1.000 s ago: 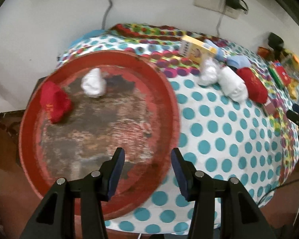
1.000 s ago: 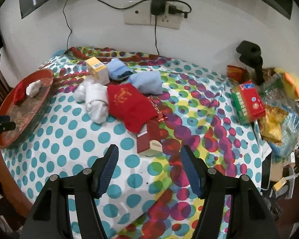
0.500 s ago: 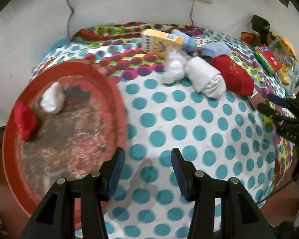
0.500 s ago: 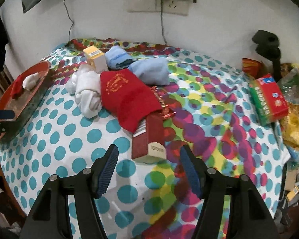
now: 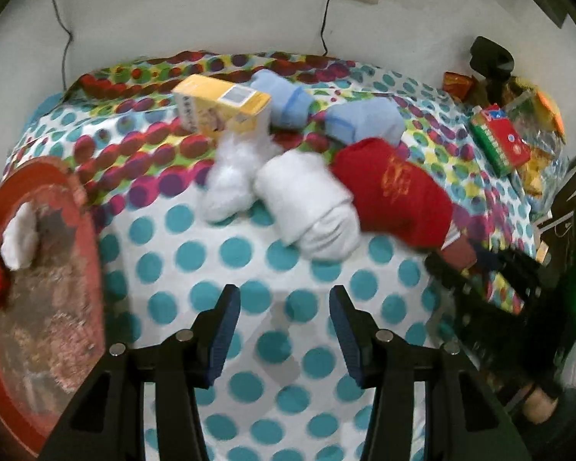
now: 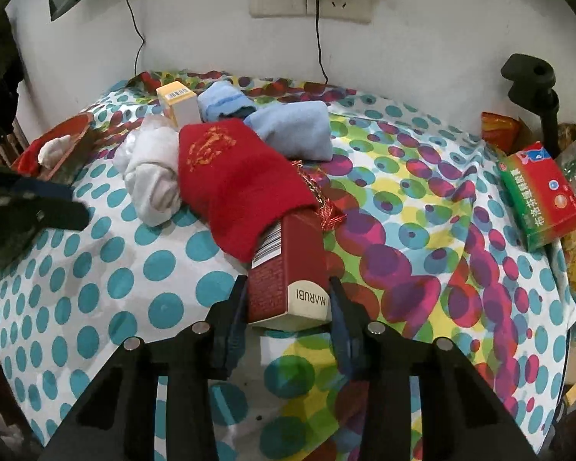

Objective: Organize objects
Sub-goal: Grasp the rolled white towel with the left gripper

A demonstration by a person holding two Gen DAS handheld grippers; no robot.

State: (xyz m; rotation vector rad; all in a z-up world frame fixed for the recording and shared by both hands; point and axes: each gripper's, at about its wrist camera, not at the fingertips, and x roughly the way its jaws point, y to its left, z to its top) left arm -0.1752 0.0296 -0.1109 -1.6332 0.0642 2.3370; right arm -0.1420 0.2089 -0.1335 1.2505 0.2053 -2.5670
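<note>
R gripper (image 6: 288,307) jaws closing on the near end of the dark red carton (image 6: 288,269), box sits between the pads; pads look at or just touching its side walls, can't tell if fully clamped yet. Carton lies flat on the polka-dot tablecloth (image 6: 134,269), far end tucked under the red sock (image 6: 230,176).

Handling, my guess: thin cardboard, light, stiff lengthwise but walls cave if squeezed hard. Smooth print, a bit slippery. Grab across the narrow width near the end flap, where it's stiffest. Sock is soft and will likely drag or slide off when the box lifts.

L gripper (image 5: 284,319) moderately wide, nothing between its fingers, over bare cloth near the rolled white sock (image 5: 311,207). Red tray (image 5: 92,238) at left edge already holds a white and a red item.
</note>
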